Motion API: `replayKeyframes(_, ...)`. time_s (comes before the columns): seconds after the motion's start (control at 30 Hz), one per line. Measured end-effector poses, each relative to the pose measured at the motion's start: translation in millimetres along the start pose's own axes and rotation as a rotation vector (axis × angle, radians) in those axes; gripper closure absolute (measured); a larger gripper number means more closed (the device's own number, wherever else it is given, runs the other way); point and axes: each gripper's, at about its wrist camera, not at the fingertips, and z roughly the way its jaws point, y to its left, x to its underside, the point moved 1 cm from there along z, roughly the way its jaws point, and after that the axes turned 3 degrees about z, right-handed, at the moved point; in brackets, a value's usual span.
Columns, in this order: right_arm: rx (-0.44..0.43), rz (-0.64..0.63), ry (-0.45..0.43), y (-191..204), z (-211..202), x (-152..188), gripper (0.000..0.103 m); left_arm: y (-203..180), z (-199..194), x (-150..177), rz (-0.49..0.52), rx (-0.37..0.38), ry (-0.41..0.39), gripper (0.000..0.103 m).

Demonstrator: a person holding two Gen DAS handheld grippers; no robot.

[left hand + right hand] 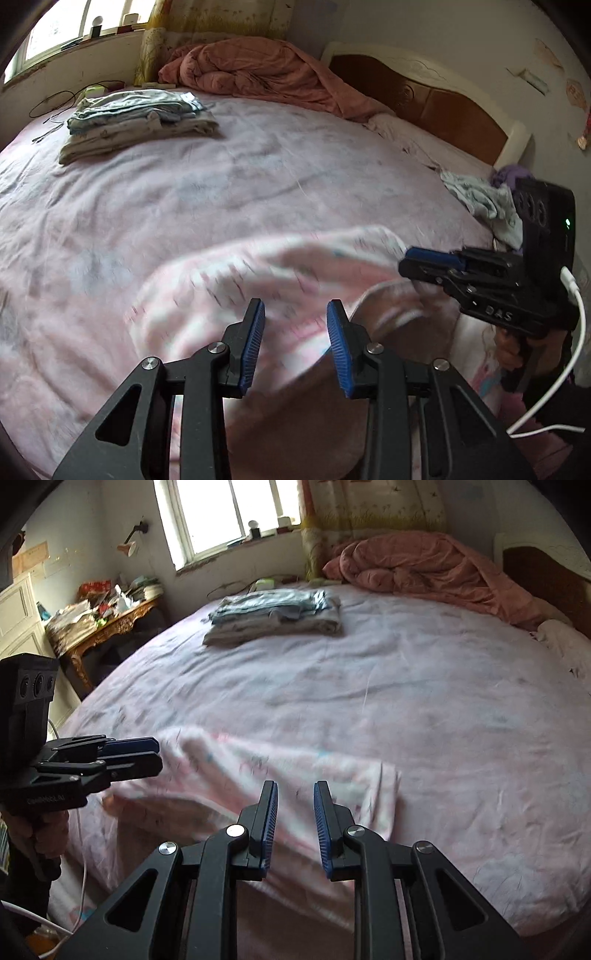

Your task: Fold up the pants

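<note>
Pink-and-white patterned pants (258, 273) (277, 768) lie bunched on the pink bed sheet (221, 184) at the near edge of the bed, blurred by motion. My left gripper (295, 310) hovers just above them; its blue pads stand apart with nothing between them. In the right wrist view the left gripper (159, 755) reaches in from the left, its tips at the pants' left edge. My right gripper (295, 790) also stands open over the fabric. In the left wrist view the right gripper (406, 258) comes in from the right, its tips at the pants' right end.
A stack of folded clothes (140, 118) (277, 616) sits at the far side of the bed. A crumpled salmon comforter (251, 70) lies against the headboard (443, 107). Loose garments (476, 199) are piled at the right. A cluttered desk (103, 620) stands left of the bed.
</note>
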Motion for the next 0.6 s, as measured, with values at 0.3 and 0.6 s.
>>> replayKeyframes(0.3,0.012,-0.022,0.064,1,-10,35,0.075,-13,-5,30,-0.013,-0.117,-0.015,0.070)
replayKeyframes(0.6,0.076,0.060,-0.132,-6,-40,21,0.048,-24,-14,-8,0.037,-0.190,-0.135,0.060)
